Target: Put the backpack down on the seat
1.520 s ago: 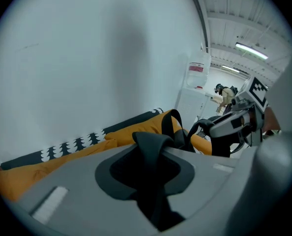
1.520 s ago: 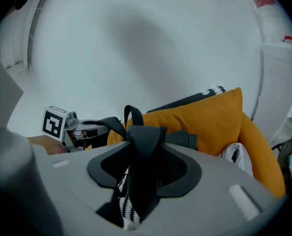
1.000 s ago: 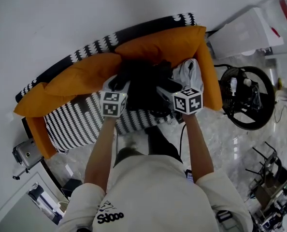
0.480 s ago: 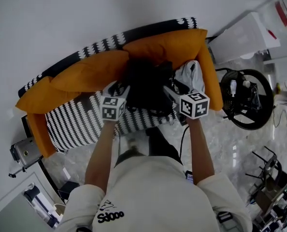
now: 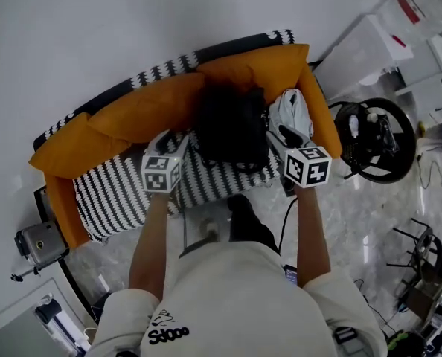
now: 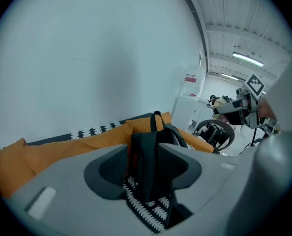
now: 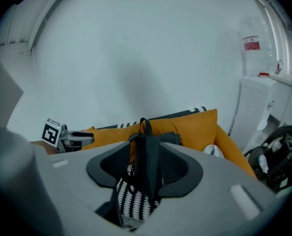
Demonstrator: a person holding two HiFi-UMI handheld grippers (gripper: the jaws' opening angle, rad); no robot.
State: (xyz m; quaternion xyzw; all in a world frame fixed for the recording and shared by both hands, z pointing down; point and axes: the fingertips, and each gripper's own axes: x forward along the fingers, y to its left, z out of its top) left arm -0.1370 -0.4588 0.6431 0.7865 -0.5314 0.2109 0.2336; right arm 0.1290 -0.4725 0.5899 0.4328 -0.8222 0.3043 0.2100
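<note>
Nearest, the left gripper (image 5: 181, 140) and right gripper (image 5: 274, 134) hang over the front edge of the striped seat (image 5: 124, 192). Both have their jaws spread and closing, with nothing between them. They flank the black backpack (image 5: 232, 127), which sits on the seat against the orange cushions (image 5: 143, 110). Bare seat lies to the left, while a white cloth (image 5: 292, 114) crowds the right. Farther right stands a steering wheel (image 5: 373, 138).

You face a black backpack (image 5: 232, 129) on a sofa seat (image 5: 117, 195) patterned in black-and-white scalloped rows. Orange cushions (image 5: 146, 110) line its far side and both ends. Right of the backpack lies a white cloth (image 5: 292, 114). The near floor (image 5: 355, 222) is pale grey, marbled.
</note>
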